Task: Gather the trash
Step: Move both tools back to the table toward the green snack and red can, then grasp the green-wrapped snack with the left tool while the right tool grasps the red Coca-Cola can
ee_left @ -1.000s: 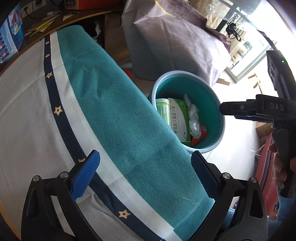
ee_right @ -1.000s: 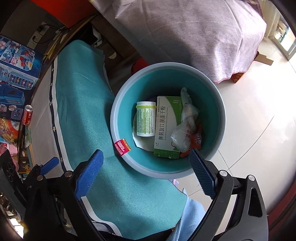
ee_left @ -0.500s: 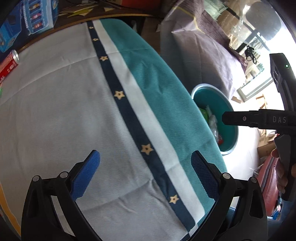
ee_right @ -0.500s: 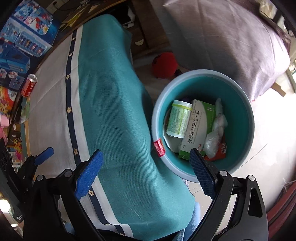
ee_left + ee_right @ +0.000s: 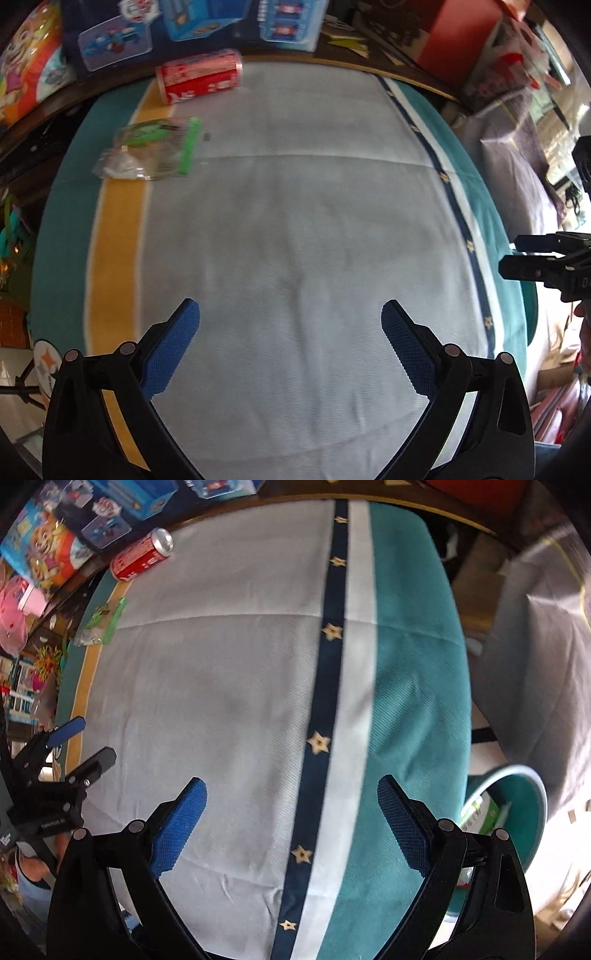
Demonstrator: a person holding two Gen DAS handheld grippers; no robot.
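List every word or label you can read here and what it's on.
"D": on the right gripper, its body; the rest is cut off by the frame edge.
Red can: white lettering, too blurred.
Green box in the bin: characters too blurred.
Toy boxes: print too blurred.

Striped tablecloth point(image 5: 295, 221) beside colourful toy boxes point(image 5: 207, 18).

Left wrist view: tablecloth point(image 5: 295, 229) spreads under and ahead of the fingers point(image 5: 173, 343). Can point(image 5: 199, 75) lies on its side far ahead, left of the finger line, at the cloth's far edge. Plastic wrapper point(image 5: 151, 149) sits just nearer than the can, slightly further left. Boxes point(image 5: 236, 22) stand behind the can. Right gripper point(image 5: 532, 254) is off to the right.

Right wrist view: bin point(image 5: 517, 812) sits right of the right finger, below the cloth edge; something inside, prob. a carton point(image 5: 480, 808). Left gripper point(image 5: 85, 742) is at far left.
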